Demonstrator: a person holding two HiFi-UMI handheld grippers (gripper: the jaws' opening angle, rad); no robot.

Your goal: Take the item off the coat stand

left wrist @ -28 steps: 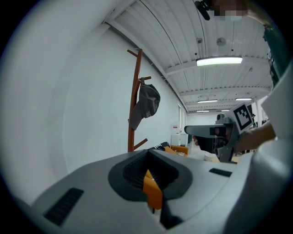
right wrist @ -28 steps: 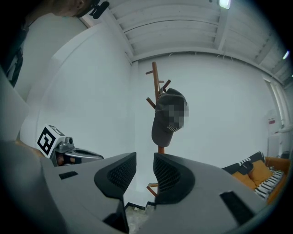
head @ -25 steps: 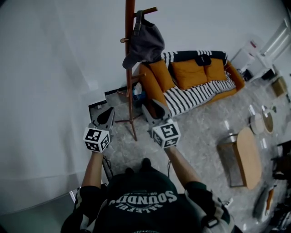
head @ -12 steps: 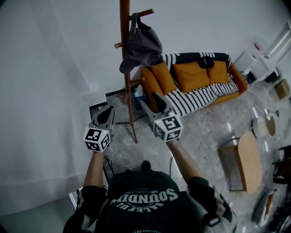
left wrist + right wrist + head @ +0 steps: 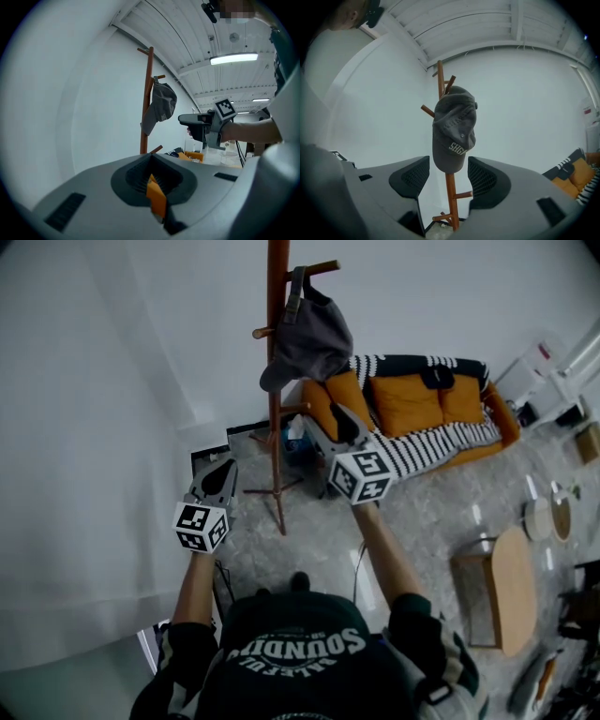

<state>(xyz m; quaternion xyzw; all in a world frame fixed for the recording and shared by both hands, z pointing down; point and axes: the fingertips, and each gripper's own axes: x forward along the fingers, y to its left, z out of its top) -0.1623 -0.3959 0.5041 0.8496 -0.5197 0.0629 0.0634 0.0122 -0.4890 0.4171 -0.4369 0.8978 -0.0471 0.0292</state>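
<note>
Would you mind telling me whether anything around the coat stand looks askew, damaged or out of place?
Nothing stands out. The cap hangs normally high on the stand, which is upright and looks intact. The striped blanket lies draped over the sofa, and no spill shows.

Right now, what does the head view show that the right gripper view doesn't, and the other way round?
Only the head view: the person's arms, the left gripper with its marker cube, and a light oval wooden table. Only the right gripper view: the white ribbed ceiling, white lettering on the dark grey baseball cap, and the right gripper with its jaws head-on, apart, having just been opening, gripping nothing. Both: that cap hanging on the reddish-brown wooden coat stand, and the orange sofa with a striped throw.
</note>
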